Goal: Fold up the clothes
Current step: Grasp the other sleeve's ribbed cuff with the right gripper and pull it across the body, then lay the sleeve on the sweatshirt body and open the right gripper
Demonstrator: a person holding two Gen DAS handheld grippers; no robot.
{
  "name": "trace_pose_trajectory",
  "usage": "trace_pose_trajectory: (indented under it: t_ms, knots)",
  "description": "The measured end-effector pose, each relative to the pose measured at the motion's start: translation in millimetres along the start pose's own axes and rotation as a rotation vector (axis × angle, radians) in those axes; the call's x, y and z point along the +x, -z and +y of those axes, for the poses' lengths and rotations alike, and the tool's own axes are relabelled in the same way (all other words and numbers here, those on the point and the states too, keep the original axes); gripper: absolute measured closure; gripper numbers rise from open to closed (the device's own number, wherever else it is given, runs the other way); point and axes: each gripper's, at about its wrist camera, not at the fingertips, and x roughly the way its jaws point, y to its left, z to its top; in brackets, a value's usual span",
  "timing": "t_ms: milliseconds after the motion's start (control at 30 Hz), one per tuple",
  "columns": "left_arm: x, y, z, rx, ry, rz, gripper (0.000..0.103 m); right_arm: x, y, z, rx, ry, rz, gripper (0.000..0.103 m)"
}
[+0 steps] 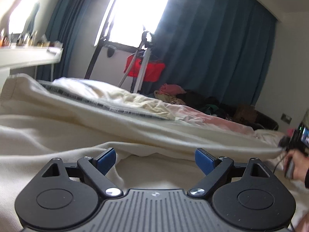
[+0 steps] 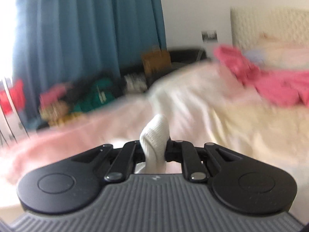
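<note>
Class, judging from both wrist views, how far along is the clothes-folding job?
Done: nothing shows as neatly folded. In hand: the right gripper is shut on a fold of the cream ribbed knit garment; the left gripper is open above it. Left: that garment and the pink crumpled clothes on the bed.

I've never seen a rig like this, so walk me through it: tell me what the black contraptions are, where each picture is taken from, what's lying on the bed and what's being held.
There is no robot here. A person holds a two-finger gripper in each hand, and a camera on each one looks forward along its fingers.

The left wrist view shows the left gripper, its blue-padded jaws wide apart with nothing between them, low over a cream garment spread on the bed. At the right edge a hand holds the other device.

The right wrist view, blurred, shows the right gripper shut on a fold of white knit cloth. Beyond lie a pink garment on the bed and a heap of clothes by the blue curtain.
</note>
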Motion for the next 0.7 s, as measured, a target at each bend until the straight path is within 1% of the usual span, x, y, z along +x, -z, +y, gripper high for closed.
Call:
trace_pose_trajectory:
  t_ms: [67, 133, 167, 233, 267, 300, 333, 367, 400, 433, 500, 567, 700]
  knots:
    - [-4.7, 3.1, -8.6, 0.035, 0.003, -0.019, 0.011, 7.3, 27.7, -15.8, -0.013, -0.003, 0.053, 0.088]
    - [-8.5, 6.9, -16.1, 0.042, -0.009, -0.031, 0.010, 12.0, 45.6, -28.6, 0.012, -0.031, 0.097, 0.085]
    - [-8.5, 7.8, -20.4, 0.034, -0.012, -0.027, 0.010, 14.9, 48.4, -32.1, 0.031, -0.042, 0.117, 0.082]
    - [-8.0, 7.8, -28.8, 0.030, -0.015, -0.007, 0.010, 11.3, 44.5, -31.7, 0.035, -0.054, 0.124, 0.078]
    - [-7.5, 6.7, -33.3, 0.033, -0.019, 0.004, 0.010, 8.2, 41.9, -31.0, 0.033, -0.059, 0.124, 0.071]
    - [-8.1, 5.5, -37.3, 0.037, -0.017, 0.009, 0.010, 3.4, 38.8, -29.2, 0.028, -0.059, 0.129, 0.062]
    - [-9.1, 4.3, -41.1, 0.042, -0.013, 0.012, 0.010, -2.4, 34.7, -27.8, 0.024, -0.061, 0.139, 0.056]
    - [-12.4, 4.5, -44.6, 0.053, -0.012, 0.011, 0.010, -10.6, 32.1, -26.6, 0.022, -0.072, 0.148, 0.043]
    - [-16.4, 5.1, -48.0, 0.067, -0.013, 0.008, 0.010, -21.0, 28.5, -25.0, 0.017, -0.088, 0.147, 0.034]
    - [-20.3, 5.8, -51.3, 0.080, -0.013, 0.005, 0.010, -34.0, 23.1, -22.7, -0.001, -0.109, 0.131, 0.031]
    - [-29.1, 6.1, -54.3, 0.092, -0.008, -0.003, 0.010, -62.5, 11.4, -17.7, -0.048, -0.159, 0.088, 0.019]
    - [-37.9, 5.3, -57.4, 0.106, -0.013, -0.010, 0.010, -94.6, 0.1, -12.6, -0.081, -0.226, 0.060, 0.017]
    - [-58.0, 5.1, -63.4, 0.135, -0.021, -0.027, 0.010, -168.9, -16.2, -5.8, -0.110, -0.375, 0.051, 0.015]
